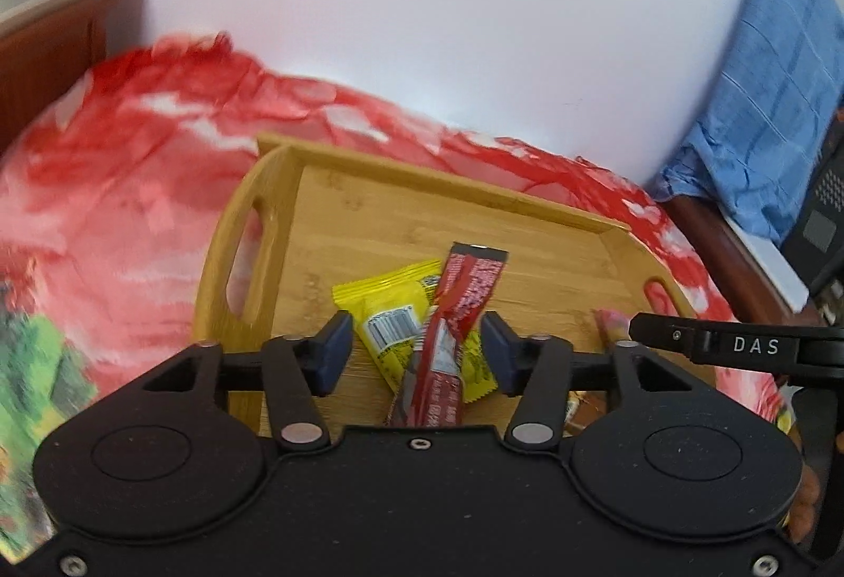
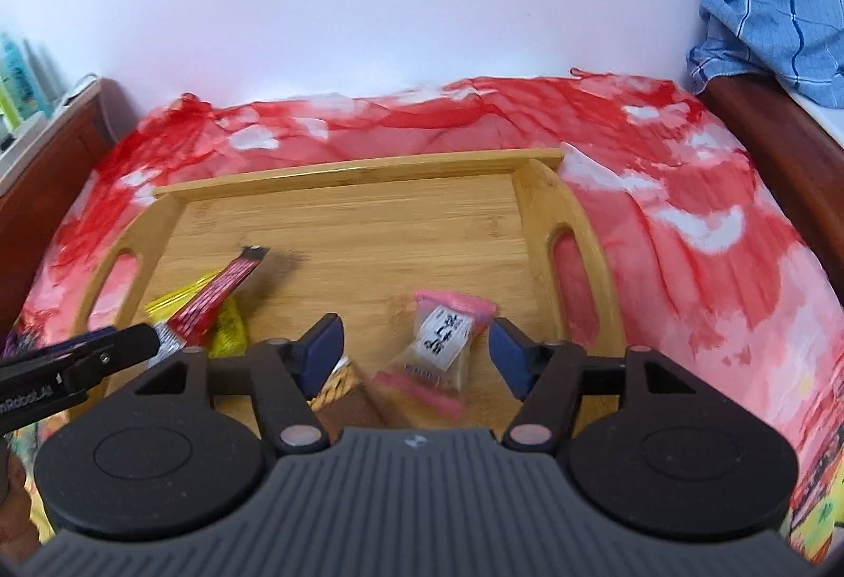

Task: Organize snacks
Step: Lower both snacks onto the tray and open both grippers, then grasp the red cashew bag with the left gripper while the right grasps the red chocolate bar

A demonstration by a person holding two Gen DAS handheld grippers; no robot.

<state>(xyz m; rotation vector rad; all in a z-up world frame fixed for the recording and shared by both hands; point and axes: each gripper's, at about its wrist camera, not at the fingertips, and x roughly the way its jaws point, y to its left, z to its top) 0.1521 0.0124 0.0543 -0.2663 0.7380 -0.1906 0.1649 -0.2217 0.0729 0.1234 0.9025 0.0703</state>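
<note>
A bamboo tray (image 1: 369,202) (image 2: 369,208) with handle slots lies on a red and white cloth. A red snack bar (image 1: 453,313) (image 2: 211,303) lies across a yellow packet (image 1: 395,313) (image 2: 227,334) in the tray. My left gripper (image 1: 416,350) is open, its fingers either side of the red bar and yellow packet, apart from them. A pink-ended clear wrapped snack (image 2: 438,350) lies in the tray between the open fingers of my right gripper (image 2: 414,355), not gripped. A brown snack pack (image 2: 343,392) lies beside it, partly hidden by the gripper body.
The red and white cloth (image 2: 686,234) covers the surface around the tray. Dark wooden rails (image 2: 780,134) stand at both sides, a white wall behind. A blue checked cloth (image 1: 765,102) hangs at the right. A colourful printed item (image 1: 31,366) lies at the left.
</note>
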